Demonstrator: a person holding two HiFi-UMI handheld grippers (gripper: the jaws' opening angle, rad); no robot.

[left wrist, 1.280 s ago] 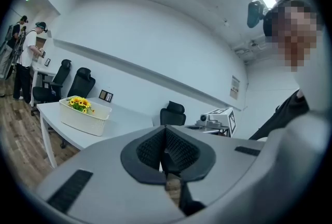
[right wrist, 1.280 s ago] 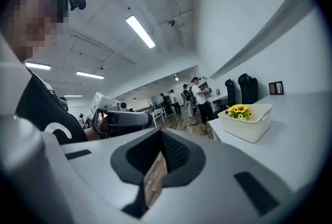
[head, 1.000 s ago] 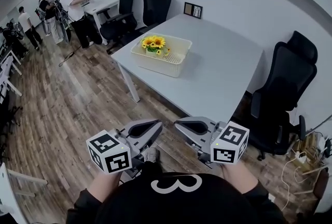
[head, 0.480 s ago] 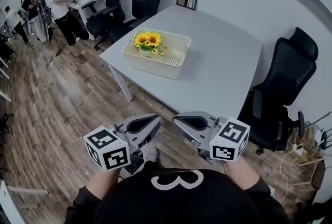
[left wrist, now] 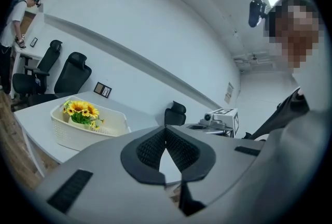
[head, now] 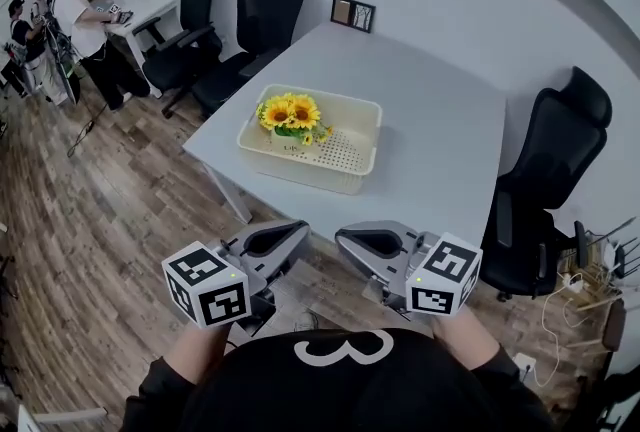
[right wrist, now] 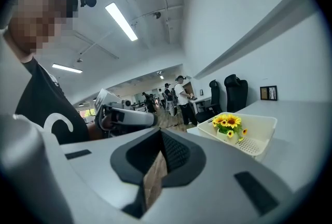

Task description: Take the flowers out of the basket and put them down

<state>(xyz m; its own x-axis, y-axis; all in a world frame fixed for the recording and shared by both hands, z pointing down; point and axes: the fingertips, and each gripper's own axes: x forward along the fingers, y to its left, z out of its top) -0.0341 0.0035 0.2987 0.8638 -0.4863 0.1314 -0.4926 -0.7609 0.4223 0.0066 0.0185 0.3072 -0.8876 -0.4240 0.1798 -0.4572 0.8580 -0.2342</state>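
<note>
A small pot of yellow sunflowers (head: 290, 114) stands in the left end of a cream plastic basket (head: 355, 155), near the front left corner of the white table (head: 430, 120). Both grippers are held low in front of the person's body, short of the table and well apart from the basket. My left gripper (head: 300, 232) is shut with nothing in it, and so is my right gripper (head: 342, 238). The left gripper view shows the sunflowers (left wrist: 80, 111) in the basket (left wrist: 111, 116) far beyond the closed jaws. In the right gripper view the sunflowers (right wrist: 228, 123) and basket (right wrist: 262, 132) lie off to the right.
Black office chairs stand behind the table (head: 262, 0) and at its right (head: 545, 190). A small framed picture (head: 352, 13) sits at the table's far edge. People (head: 85, 20) stand at a desk at the far left. The floor is wood planks (head: 90, 220).
The table and basket have drawn nearer and shifted toward the middle of the head view. Both grippers stay shut, side by side in front of the body.
</note>
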